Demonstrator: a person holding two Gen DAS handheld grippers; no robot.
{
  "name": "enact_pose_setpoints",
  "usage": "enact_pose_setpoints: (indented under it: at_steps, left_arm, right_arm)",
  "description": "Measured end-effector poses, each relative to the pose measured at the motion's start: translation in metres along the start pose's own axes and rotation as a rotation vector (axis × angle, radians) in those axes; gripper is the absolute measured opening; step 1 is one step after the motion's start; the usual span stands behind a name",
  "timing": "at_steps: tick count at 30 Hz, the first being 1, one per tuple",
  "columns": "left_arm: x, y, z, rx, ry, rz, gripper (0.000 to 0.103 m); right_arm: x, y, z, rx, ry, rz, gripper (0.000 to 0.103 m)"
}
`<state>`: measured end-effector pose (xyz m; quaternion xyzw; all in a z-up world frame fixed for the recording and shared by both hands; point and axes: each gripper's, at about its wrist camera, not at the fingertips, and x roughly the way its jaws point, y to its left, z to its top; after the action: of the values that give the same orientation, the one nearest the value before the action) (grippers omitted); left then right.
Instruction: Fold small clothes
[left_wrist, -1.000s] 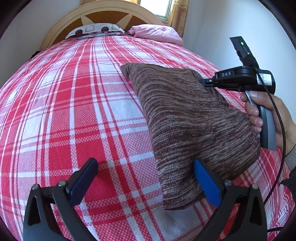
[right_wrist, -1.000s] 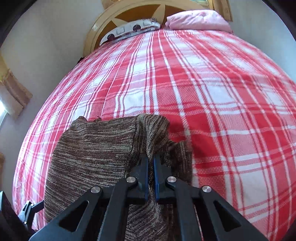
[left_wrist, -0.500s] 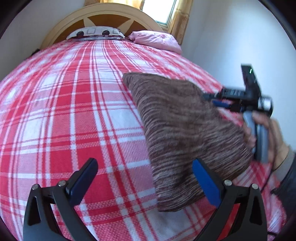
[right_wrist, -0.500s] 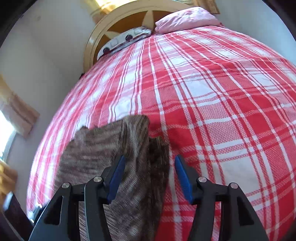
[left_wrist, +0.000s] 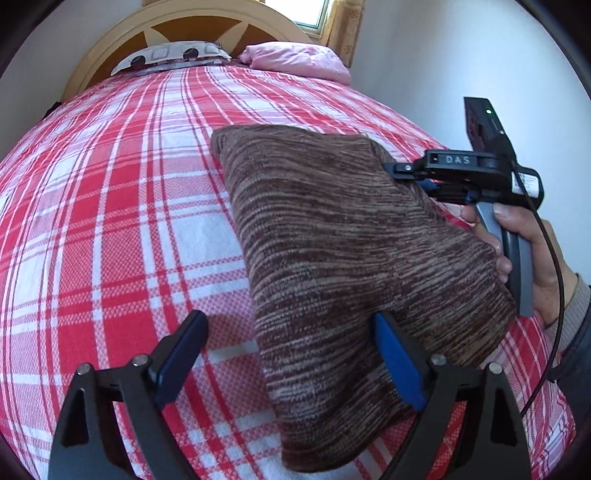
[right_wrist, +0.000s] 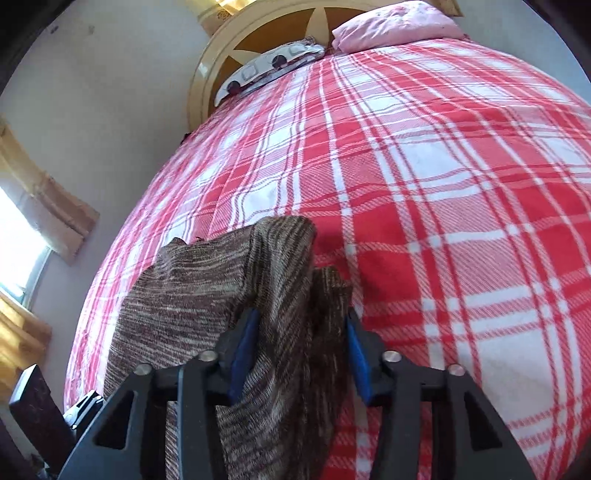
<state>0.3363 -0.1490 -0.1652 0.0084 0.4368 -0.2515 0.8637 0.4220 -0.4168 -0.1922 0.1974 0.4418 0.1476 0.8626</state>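
Left tongs (left_wrist: 288, 354): jaws stand wide apart, having just closed a little. The near-left corner of the brown knit garment (left_wrist: 332, 258) lies between them; the right-hand blue pad sits against or just over the cloth, the left-hand pad is clear above the bedspread (left_wrist: 110, 221). No clamp.

Right tongs (right_wrist: 299, 350): jaws part-way apart and just closing, straddling a raised fold of the garment (right_wrist: 221, 302). Cloth bunches between the blue pads; whether the pads press on it I cannot tell, since the knit hides the inner faces. From the left wrist view the right tongs (left_wrist: 424, 181) meet the far-right edge of the garment, with the person's hand (left_wrist: 517, 240) on the grip behind.

Garment: brown and beige marled knit, fine horizontal streaks, lying in a rough, already doubled-over shape on the red-and-white checked bedspread, towards its right side. Edges are rounded and thick, which suggests more than one layer. One flap stands up at the right tongs.

Handling, judged: soft, limp, light; the knit should stretch and sag rather than hold a crease. Not slippery, and likely to cling to the woven bedspread when dragged. Best hold is at corners or a folded edge, catching all layers, so the under-layer does not trail.

Beyond: two pillows (left_wrist: 295, 62) and a wooden headboard (left_wrist: 110, 48) at the far end.
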Motion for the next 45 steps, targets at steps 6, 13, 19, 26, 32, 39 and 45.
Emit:
enact_pose_setpoints:
  at_steps: [6,13,19,26,32,39,45]
  left_arm:
    - [0.000,-0.004,-0.002,0.022,0.001,-0.017,0.092]
    - [0.003,-0.014,-0.002,0.059,0.013,-0.020,0.091]
    - [-0.001,-0.018,-0.004,0.077,0.005,-0.069,0.067]
    - [-0.002,-0.013,-0.002,0.054,0.006,-0.117,0.056]
    - [-0.010,-0.010,-0.001,0.032,-0.026,-0.151,0.027]
    - [-0.037,-0.005,-0.005,0.004,-0.068,-0.162,0.024]
    - [-0.067,0.007,-0.014,0.012,-0.096,-0.155,0.024]
  right_arm:
    - [0.008,-0.004,0.001,-0.009,-0.012,0.069,0.031]
    - [0.010,-0.006,0.000,-0.006,-0.023,0.077,0.031]
    - [0.010,-0.006,-0.001,-0.004,-0.027,0.074,0.031]
    - [0.009,-0.002,-0.003,-0.027,-0.029,0.067,0.027]
    - [0.004,0.009,-0.004,-0.069,-0.043,0.033,0.018]
    - [-0.022,0.030,-0.006,-0.054,-0.106,0.051,0.018]
    - [-0.028,0.064,-0.020,-0.060,-0.098,0.076,0.017]
